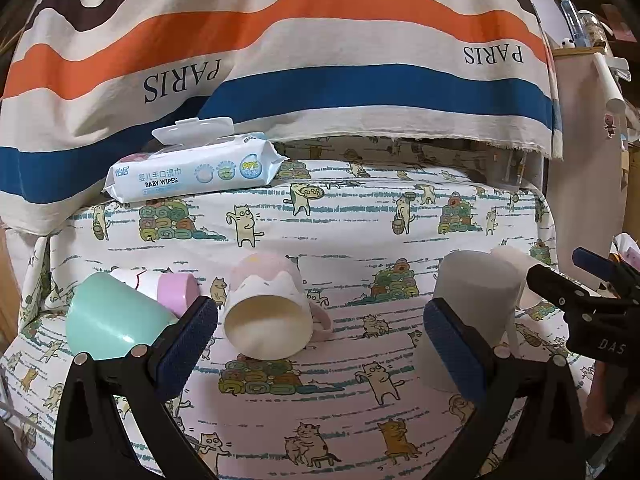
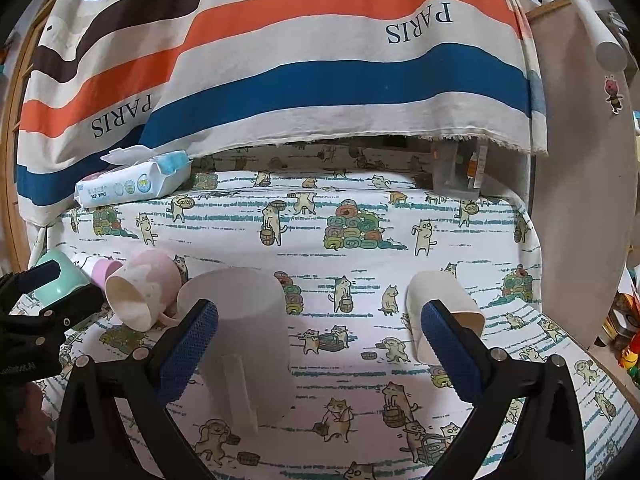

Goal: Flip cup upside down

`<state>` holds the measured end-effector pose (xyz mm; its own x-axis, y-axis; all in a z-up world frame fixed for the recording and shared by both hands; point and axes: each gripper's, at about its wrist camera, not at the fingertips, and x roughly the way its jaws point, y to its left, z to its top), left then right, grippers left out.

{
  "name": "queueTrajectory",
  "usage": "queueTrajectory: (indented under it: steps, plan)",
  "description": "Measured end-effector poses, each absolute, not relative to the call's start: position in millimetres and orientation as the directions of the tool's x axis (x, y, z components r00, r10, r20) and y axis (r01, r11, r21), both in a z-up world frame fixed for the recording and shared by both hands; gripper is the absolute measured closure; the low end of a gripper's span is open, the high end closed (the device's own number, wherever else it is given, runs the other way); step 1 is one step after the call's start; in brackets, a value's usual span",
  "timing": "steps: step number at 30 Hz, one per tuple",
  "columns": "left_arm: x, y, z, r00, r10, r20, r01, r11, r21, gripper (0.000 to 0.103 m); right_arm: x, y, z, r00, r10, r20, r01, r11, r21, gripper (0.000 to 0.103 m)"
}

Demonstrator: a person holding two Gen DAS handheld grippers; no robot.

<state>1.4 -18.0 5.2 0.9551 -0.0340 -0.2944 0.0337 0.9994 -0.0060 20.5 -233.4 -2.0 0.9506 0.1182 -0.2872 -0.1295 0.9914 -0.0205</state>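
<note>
A pink and cream cat-faced cup (image 1: 266,312) lies on its side on the cartoon-cat cloth, mouth toward me; it also shows in the right wrist view (image 2: 140,292). A frosted white cup (image 2: 244,344) with a handle stands upside down; it also shows in the left wrist view (image 1: 468,312). A cream paper cup (image 2: 444,312) lies tilted at the right. A mint cup (image 1: 108,320) and a small pink cup (image 1: 176,290) lie at the left. My left gripper (image 1: 320,344) is open and empty, before the cat cup. My right gripper (image 2: 320,352) is open and empty, beside the frosted cup.
A pack of baby wipes (image 1: 192,172) lies at the back left of the table. A striped PARIS cloth (image 1: 320,60) hangs behind. A clear plastic box (image 2: 460,172) stands at the back right. A board (image 2: 580,160) stands along the right edge.
</note>
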Motion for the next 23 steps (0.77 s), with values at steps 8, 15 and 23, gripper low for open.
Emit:
queueTrajectory:
  steps: [8,15,23]
  plan:
    - [1.8,-17.9,5.1,0.955,-0.034,-0.295,0.034,0.999,-0.006,0.001,20.6,-233.5,-2.0,0.950,0.118,-0.288,-0.129,0.991,-0.021,0.001]
    - [2.2,-17.5,5.2,0.955,-0.035,-0.295,0.035,0.999,-0.007,0.001,21.1,-234.3,-2.3,0.951,0.112,-0.288,-0.123,0.992,-0.020,0.001]
    - [2.3,-15.4,4.8,0.955,-0.031,-0.294,0.031,1.000,-0.006,0.001,21.4,-235.0,-2.4,0.951,0.113,-0.289,-0.124,0.992,-0.019,0.001]
